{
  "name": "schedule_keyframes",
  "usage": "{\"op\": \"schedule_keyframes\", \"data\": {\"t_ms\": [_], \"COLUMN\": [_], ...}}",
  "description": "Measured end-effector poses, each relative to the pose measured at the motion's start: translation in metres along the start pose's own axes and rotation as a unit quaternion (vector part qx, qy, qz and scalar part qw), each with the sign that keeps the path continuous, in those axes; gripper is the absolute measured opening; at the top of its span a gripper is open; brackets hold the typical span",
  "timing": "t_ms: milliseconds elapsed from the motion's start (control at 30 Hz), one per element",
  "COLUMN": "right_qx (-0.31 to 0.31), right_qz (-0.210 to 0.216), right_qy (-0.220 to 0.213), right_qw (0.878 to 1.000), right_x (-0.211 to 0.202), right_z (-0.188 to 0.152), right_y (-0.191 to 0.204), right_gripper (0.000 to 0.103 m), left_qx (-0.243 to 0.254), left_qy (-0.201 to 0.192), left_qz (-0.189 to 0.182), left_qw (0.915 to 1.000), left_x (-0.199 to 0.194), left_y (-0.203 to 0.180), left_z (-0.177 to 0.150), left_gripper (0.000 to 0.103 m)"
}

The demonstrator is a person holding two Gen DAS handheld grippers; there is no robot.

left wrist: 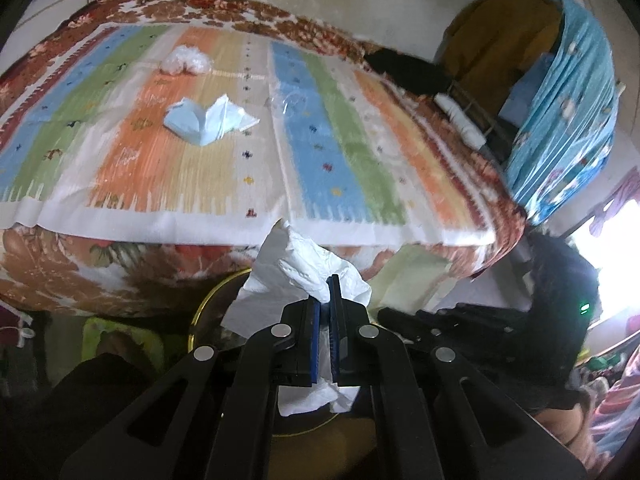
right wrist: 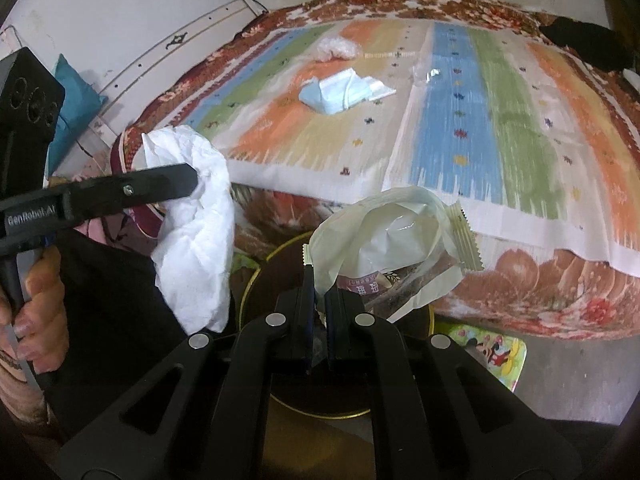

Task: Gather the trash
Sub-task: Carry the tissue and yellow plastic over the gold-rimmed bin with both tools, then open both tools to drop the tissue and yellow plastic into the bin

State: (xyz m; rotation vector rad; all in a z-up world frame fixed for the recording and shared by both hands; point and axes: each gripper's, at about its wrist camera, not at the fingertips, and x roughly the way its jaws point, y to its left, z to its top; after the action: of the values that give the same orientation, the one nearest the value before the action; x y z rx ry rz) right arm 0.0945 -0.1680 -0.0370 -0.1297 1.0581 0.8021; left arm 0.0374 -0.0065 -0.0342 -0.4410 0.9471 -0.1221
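Gripping a crumpled white tissue [left wrist: 296,276], the left gripper [left wrist: 329,292] is holding its jaws clenched on the paper, which is bulging up ahead of the fingertips. The right gripper [right wrist: 318,300] is clamping a torn, pale snack wrapper [right wrist: 384,240] that is fanning out ahead of it and to its right. Both are hanging over a dark round bin with a gold rim [right wrist: 256,272] directly below them, beside the bed [right wrist: 540,292]. Farther ahead, on the striped blanket [left wrist: 320,152], a light blue face mask [left wrist: 200,120], a white plastic wad [left wrist: 186,60] and a clear plastic scrap [left wrist: 290,102] are lying well apart from both grippers.
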Motion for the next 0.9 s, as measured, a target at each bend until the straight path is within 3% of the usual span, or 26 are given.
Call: {"op": "schedule_keyframes", "data": {"t_ms": [367, 733, 900], "right_qx": [0.014, 0.039, 0.039], "right_qz": [-0.006, -0.001, -0.008], "right_qy": [0.074, 0.139, 0.159], "right_qw": [0.997, 0.99, 0.986], "right_x": [0.042, 0.083, 0.097], "right_z": [-0.011, -0.019, -0.022], "right_y": [-0.005, -0.013, -0.015], "right_gripper": [0.004, 0.004, 0.004], "left_qx": [0.01, -0.027, 0.007], "left_qy": [0.059, 0.094, 0.104], "left_qz": [0.096, 0.11, 0.132], "left_qw": [0.9936, 0.9891, 0.9858], "left_x": [0.048, 0.071, 0.079], "left_y": [0.009, 0.025, 0.017], "left_z": [-0.007, -0.011, -0.013], "left_gripper": [0.003, 0.003, 0.003]}}
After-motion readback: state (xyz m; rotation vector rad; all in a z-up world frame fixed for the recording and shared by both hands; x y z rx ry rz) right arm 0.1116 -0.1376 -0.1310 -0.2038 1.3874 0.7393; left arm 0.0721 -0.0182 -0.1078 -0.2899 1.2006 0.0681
